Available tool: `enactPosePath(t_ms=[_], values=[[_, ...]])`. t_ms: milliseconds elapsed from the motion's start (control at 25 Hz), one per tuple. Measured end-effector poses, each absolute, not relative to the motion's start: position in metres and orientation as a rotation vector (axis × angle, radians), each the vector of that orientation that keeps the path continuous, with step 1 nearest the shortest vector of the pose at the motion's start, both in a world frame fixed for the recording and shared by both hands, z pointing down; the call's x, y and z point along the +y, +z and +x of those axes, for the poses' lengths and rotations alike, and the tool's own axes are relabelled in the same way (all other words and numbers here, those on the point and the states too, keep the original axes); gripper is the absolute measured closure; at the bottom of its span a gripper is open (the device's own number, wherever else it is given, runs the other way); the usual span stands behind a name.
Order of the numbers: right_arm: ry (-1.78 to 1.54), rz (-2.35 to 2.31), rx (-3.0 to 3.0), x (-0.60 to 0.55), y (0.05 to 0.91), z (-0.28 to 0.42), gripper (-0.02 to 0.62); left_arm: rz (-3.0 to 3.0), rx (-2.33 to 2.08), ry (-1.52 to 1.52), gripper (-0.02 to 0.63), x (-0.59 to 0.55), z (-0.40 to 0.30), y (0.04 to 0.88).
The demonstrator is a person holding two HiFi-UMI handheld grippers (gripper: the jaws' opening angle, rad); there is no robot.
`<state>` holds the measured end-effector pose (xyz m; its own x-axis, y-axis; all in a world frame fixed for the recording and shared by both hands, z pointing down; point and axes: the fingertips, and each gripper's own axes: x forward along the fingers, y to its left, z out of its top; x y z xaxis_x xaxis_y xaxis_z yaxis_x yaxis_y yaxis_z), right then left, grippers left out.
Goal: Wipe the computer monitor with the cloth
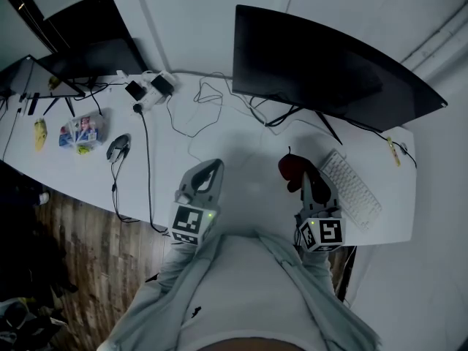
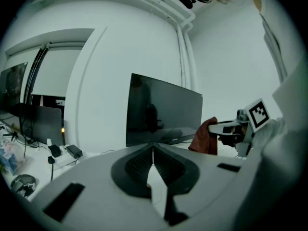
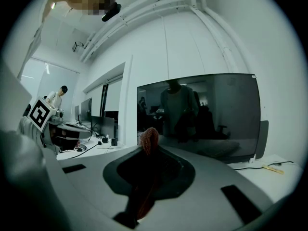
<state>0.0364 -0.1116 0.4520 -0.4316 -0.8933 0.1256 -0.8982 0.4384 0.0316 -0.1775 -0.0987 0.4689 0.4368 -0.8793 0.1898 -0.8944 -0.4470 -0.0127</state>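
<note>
A wide black monitor (image 1: 329, 68) stands at the back of the white desk (image 1: 241, 167), screen dark; it also fills the right gripper view (image 3: 202, 112) and shows in the left gripper view (image 2: 163, 112). A dark red cloth (image 1: 292, 170) is pinched in my right gripper (image 1: 306, 178), held above the desk in front of the monitor; the cloth (image 3: 148, 143) sticks up between the shut jaws. My left gripper (image 1: 210, 175) hovers to the left at about the same height, jaws shut with nothing between them (image 2: 153, 150). From there I see the cloth (image 2: 204, 136) hanging from the right gripper.
A white keyboard (image 1: 352, 189) lies just right of the right gripper. Loose cables (image 1: 201, 115) and a power strip with adapters (image 1: 150, 90) lie behind the left gripper. A mouse (image 1: 118, 146), small packets (image 1: 82, 132) and a second monitor (image 1: 44, 79) sit far left.
</note>
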Motion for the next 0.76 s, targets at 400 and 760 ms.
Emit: enactPosePath(t_ms=[400,760], values=[[0.082,1.595,-2.567,-0.114,0.454,0.036,0.555,2.573,-1.611,0.274,0.584,-0.102,-0.178,0.470],[0.119,1.567,-2.591,-0.126,0.462,0.024,0.555,2.582,-1.640,0.287,0.584,-0.106,-0.189,0.462]])
